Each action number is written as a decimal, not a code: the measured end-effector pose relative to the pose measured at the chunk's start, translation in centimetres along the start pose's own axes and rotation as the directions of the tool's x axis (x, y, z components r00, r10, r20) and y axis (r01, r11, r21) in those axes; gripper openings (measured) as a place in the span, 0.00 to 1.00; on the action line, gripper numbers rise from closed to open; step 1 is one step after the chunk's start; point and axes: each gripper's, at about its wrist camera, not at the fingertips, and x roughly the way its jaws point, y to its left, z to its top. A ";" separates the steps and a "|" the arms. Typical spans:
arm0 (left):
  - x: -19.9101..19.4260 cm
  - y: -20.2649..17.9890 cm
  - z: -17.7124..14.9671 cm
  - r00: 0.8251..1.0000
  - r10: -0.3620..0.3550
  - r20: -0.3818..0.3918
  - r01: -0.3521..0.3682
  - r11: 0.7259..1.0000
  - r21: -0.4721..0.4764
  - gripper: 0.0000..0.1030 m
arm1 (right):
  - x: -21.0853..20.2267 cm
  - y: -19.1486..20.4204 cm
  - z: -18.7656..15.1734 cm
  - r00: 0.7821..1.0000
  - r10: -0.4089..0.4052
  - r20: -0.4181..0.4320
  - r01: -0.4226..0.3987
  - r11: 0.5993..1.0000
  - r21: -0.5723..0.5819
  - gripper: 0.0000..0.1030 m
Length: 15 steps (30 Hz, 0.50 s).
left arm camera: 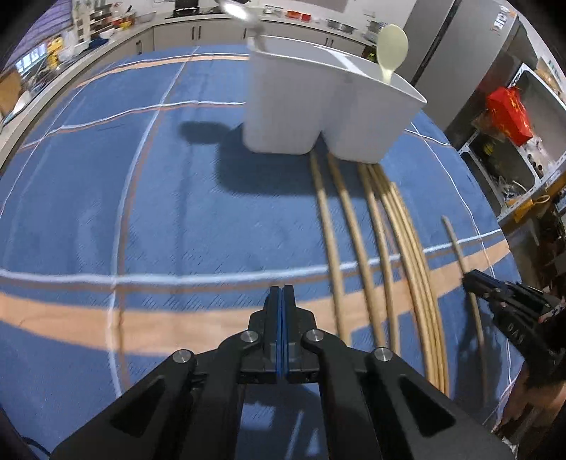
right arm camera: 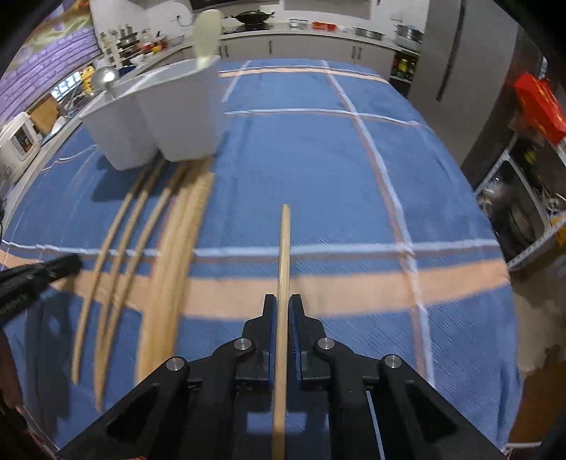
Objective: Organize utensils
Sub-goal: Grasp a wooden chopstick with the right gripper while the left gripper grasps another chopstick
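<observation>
A white two-compartment holder (left arm camera: 329, 106) stands on the blue plaid tablecloth (left arm camera: 141, 198), with a cream spoon (left arm camera: 392, 47) and a metal spoon (left arm camera: 237, 10) standing in it. Several wooden chopsticks (left arm camera: 382, 254) lie in front of it. My left gripper (left arm camera: 282, 293) is shut and empty, left of the chopsticks. My right gripper (right arm camera: 283, 304) is shut on one wooden chopstick (right arm camera: 284, 247), which points forward just above the cloth. The right gripper also shows in the left wrist view (left arm camera: 475, 281), with the holder (right arm camera: 155, 116) and loose chopsticks (right arm camera: 148, 254) in the right wrist view.
Kitchen counters with pots and dishes (left arm camera: 116, 21) run along the back. A steel fridge (left arm camera: 456, 53) and a shelf with a red box (left arm camera: 509, 113) stand to the right. The table edge (right arm camera: 513, 318) drops off at the right.
</observation>
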 end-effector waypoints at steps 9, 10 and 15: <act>-1.2 -0.7 0.6 0.986 -0.144 0.077 0.146 0.989 -0.017 0.14 | -1.5 -2.3 -2.7 1.000 -0.013 0.021 0.013 1.000 0.015 0.08; -0.8 -1.2 0.9 0.986 -0.149 0.072 0.150 0.989 -0.010 0.14 | -1.5 -2.1 -2.8 0.999 -0.022 0.025 0.022 1.000 0.008 0.08; 1.3 -3.4 1.3 0.994 -0.111 0.020 0.110 0.992 0.065 0.13 | -1.6 -2.2 -3.1 0.999 -0.019 0.037 0.018 1.000 0.020 0.08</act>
